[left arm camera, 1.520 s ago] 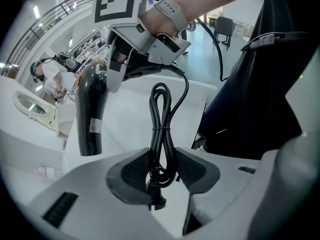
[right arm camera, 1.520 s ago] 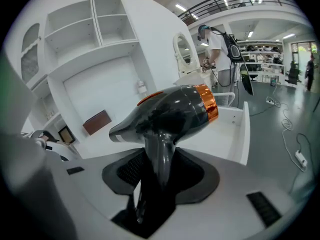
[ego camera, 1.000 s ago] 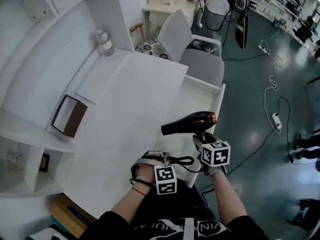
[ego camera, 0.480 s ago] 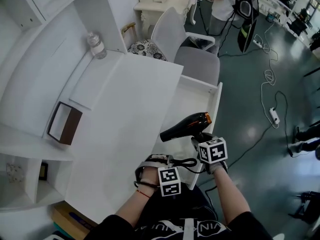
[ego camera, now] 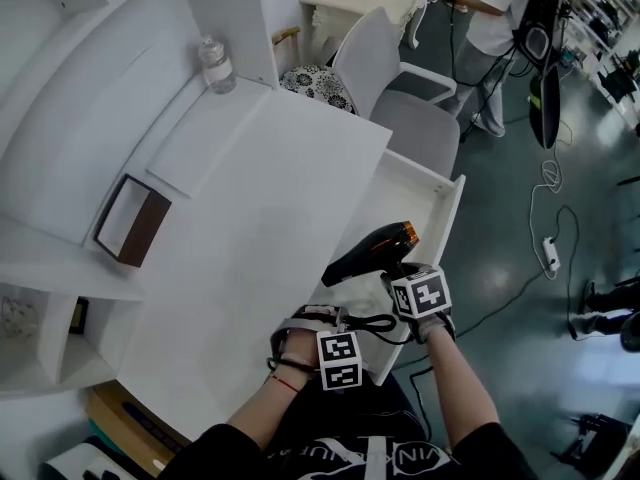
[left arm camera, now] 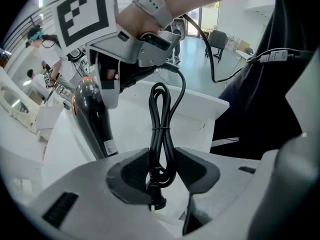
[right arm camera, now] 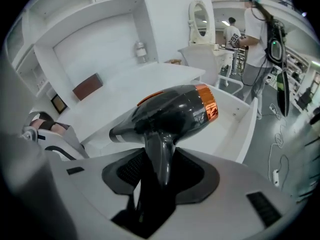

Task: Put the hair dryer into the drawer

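Closest to the body, the left gripper [left arm camera: 162,171] is pinching the bundled black power cord [left arm camera: 161,129], its jaws standing narrow on the loop; just beside it, the right gripper [right arm camera: 160,171] is clamping the slim handle of the glossy black plastic hair dryer with the orange band [right arm camera: 172,109], its jaws fairly wide around it; the dryer is hanging over the near end of the open white drawer [ego camera: 412,200], seemingly not yet resting inside; I'm judging it rigid, barrel-heavy and slick, so the handle is looking like the sound hold, while the floppy cord is needing its own grip; beyond, the white desk top [ego camera: 270,198] is lying alongside.
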Tool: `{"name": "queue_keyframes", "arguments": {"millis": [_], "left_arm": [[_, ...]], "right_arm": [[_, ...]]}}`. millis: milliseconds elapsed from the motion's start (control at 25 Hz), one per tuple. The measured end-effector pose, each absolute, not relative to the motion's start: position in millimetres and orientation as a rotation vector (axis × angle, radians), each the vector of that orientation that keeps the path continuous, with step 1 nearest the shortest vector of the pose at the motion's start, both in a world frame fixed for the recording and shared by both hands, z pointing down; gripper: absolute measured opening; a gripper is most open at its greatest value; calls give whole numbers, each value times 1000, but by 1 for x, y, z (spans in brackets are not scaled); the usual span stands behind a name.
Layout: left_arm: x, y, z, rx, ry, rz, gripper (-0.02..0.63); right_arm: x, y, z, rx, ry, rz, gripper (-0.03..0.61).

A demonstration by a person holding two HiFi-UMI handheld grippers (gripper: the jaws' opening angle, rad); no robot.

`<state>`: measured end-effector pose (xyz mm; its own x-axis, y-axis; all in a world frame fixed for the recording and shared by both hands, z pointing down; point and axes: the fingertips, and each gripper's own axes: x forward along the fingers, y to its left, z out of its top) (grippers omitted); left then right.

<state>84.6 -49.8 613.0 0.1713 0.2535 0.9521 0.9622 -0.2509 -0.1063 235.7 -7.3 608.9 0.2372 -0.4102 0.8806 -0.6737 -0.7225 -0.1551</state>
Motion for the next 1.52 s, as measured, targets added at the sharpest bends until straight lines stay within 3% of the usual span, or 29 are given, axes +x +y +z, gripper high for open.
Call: {"name": "queue_keyframes", "arguments": {"millis": [720,1520], "left_arm": [[107,-51,632,-1753,-1029,-1322,164],[108,-48,669,-1831,-807,-1527,164]], "right_arm": [[244,-54,658,1796,-1312,1545,175],[267,-69,687,1847,-1437,1414,175]]}}
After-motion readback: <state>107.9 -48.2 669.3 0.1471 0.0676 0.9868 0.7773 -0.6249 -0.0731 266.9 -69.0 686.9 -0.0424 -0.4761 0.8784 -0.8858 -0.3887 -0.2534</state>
